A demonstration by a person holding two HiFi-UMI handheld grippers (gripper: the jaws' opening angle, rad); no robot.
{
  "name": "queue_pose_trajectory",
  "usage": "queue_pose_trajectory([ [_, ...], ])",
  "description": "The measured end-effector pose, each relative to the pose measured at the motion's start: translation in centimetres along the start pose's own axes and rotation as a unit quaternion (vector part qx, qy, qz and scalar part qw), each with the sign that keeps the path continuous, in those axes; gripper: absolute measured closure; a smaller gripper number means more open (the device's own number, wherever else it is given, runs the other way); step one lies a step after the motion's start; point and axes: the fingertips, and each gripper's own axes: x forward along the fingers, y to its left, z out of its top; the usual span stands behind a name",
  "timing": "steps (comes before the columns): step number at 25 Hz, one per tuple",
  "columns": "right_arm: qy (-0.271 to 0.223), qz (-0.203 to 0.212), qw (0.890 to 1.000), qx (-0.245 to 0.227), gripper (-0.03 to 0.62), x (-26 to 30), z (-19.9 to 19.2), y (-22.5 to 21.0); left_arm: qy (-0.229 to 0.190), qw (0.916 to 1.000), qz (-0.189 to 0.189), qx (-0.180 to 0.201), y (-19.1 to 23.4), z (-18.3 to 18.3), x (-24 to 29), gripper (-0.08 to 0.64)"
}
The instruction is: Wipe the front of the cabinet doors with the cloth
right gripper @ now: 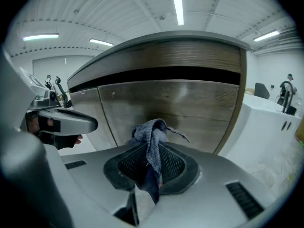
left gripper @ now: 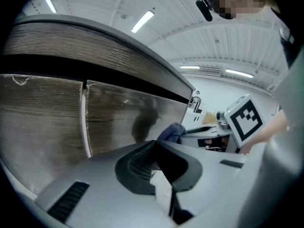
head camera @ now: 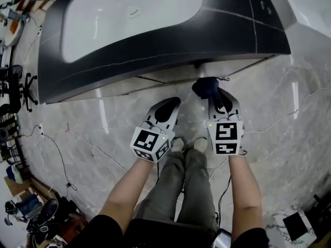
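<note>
A person stands facing a bathroom-style cabinet, holding one grey plastic gripper in each hand, two in all, each topped with a cube of black-and-white square markers. The right claw [head camera: 214,96] is closed tight on a single dark blue cloth [head camera: 206,88], soft and towelling-like, bunched into a crumpled knot that sticks out past the ribbed black pads [right gripper: 173,165]. The cloth is held up at the cabinet front, just under the overhang; whether it touches the door cannot be told. The left claw [head camera: 168,107] sits just beside the right one, a little further back from the cabinet, its two jaws pressed together with nothing between them. Two cabinet doors [right gripper: 171,110] show, flat panels of grey-brown wood grain with a slight sheen, divided by a thin vertical seam, with a dark recessed band running along their top. Above them lies a dark, smooth surface [head camera: 155,45] with rounded corners, holding one white oval basin [head camera: 129,14]. The floor [head camera: 289,102] is glossy pale marble-look tile, crossed by thin cables [head camera: 57,149]. Overhead is a white panelled ceiling with long strip lights [right gripper: 178,11].
</note>
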Motion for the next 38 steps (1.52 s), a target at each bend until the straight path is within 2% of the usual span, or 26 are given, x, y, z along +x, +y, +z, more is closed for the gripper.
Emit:
queue_pose_trajectory([
  [5, 0.016, 0.031, 0.999, -0.036, 0.522, 2.7, -1.1, 6.2, 0.021, 0.9996, 0.017, 0.008, 3.4, -2.9, -3.1, 0.551],
  [7, 0.016, 0.045, 0.998, -0.031, 0.523, 4.3, -1.0, 7.9, 0.034, 0.9990, 0.029, 0.008, 5.0, -4.4, -3.7, 0.551],
  [11, 0.012, 0.082, 0.996, -0.033, 0.522, 7.4, -0.7, 10.3, 0.040, 0.9980, 0.048, -0.010, 6.4, -5.8, -4.1, 0.551],
  [15, 0.014, 0.078, 0.994, -0.072, 0.523, 9.6, -0.9, 11.2, 0.035, 0.9965, 0.074, -0.014, 7.7, -7.1, -4.0, 0.551],
  [19, 0.024, 0.083, 0.993, -0.076, 0.523, 10.0, -1.7, 9.5, 0.022, 0.9940, 0.101, -0.034, 7.7, -7.5, -3.3, 0.551],
  [25, 0.020, 0.063, 0.995, -0.076, 0.523, 8.2, -2.2, 4.5, 0.012, 0.9936, 0.107, -0.036, 5.6, -7.2, -1.6, 0.551],
  [38, 0.033, 0.014, 0.998, -0.045, 0.523, 5.7, -4.8, -6.5, 0.005, 0.9968, 0.076, -0.024, -0.9, -6.3, 4.7, 0.551],
])
